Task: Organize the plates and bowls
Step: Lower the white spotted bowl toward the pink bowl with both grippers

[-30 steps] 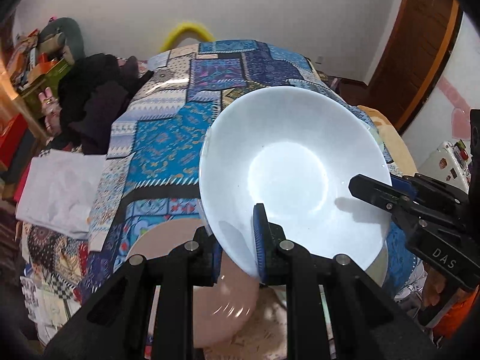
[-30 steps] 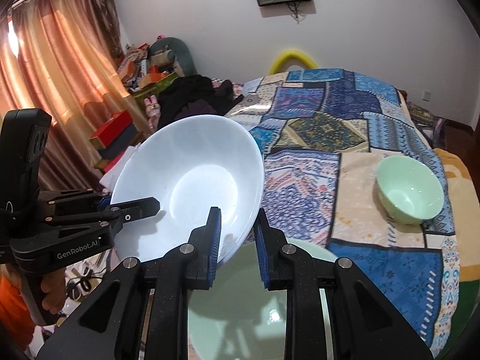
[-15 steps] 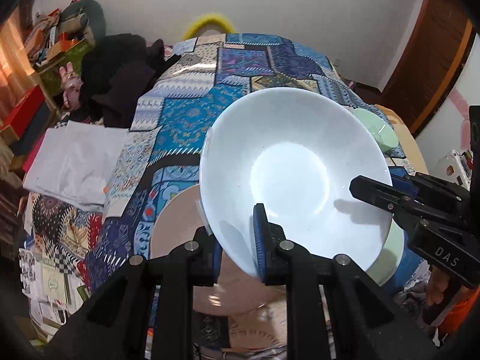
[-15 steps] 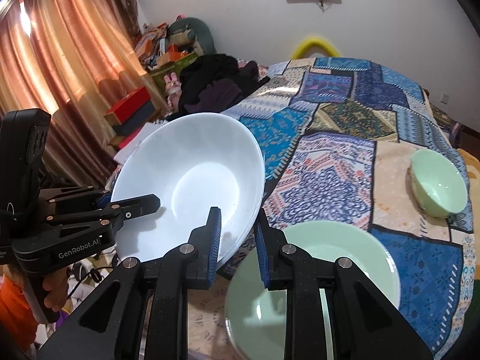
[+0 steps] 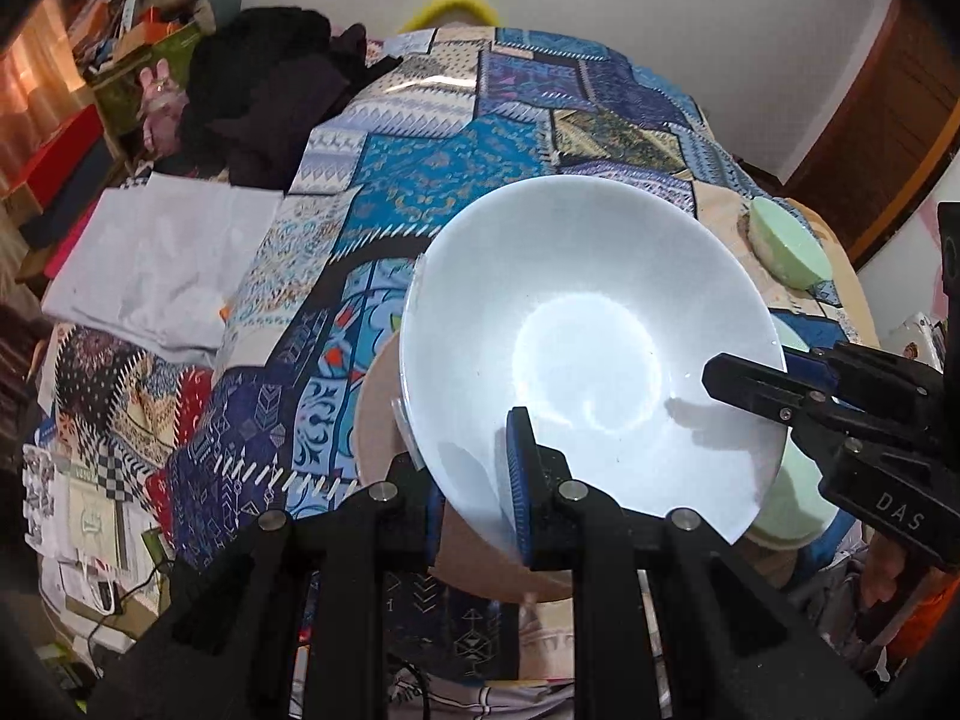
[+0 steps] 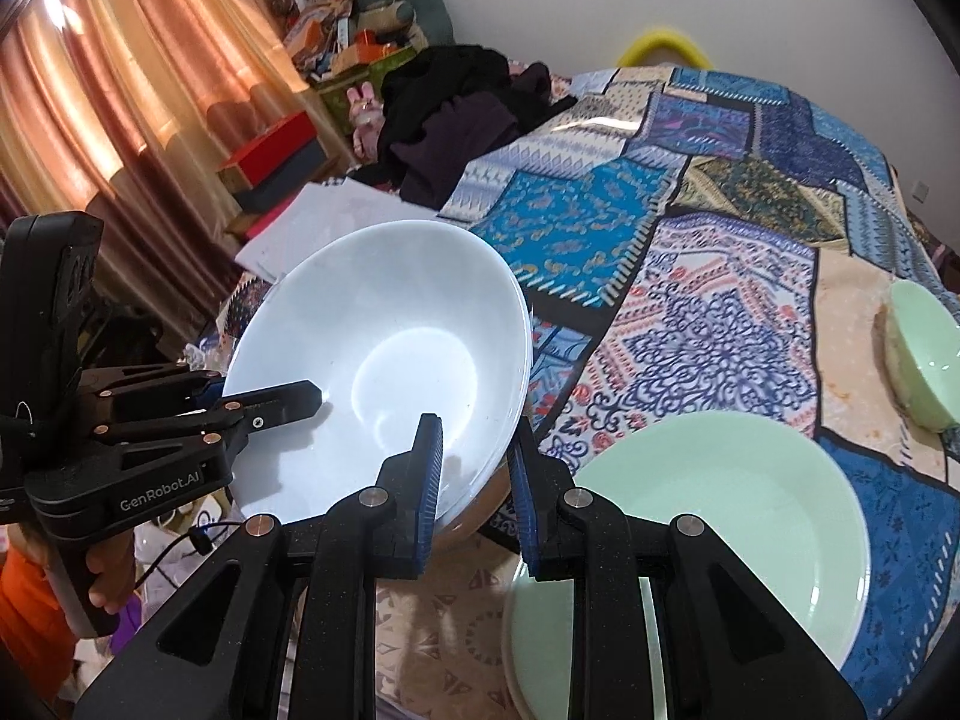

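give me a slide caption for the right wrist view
Both grippers clamp a white bowl by its rim above a patchwork cloth, beside a green plate.

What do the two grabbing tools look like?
Both are black plastic with silver screws and blue ribbed pads on the fingers. The left tool has "GenRobot.AI" in white letters on its side, visible from the right camera. The right tool has white "DAS" lettering. A bare hand with an orange sleeve grips the left handle.
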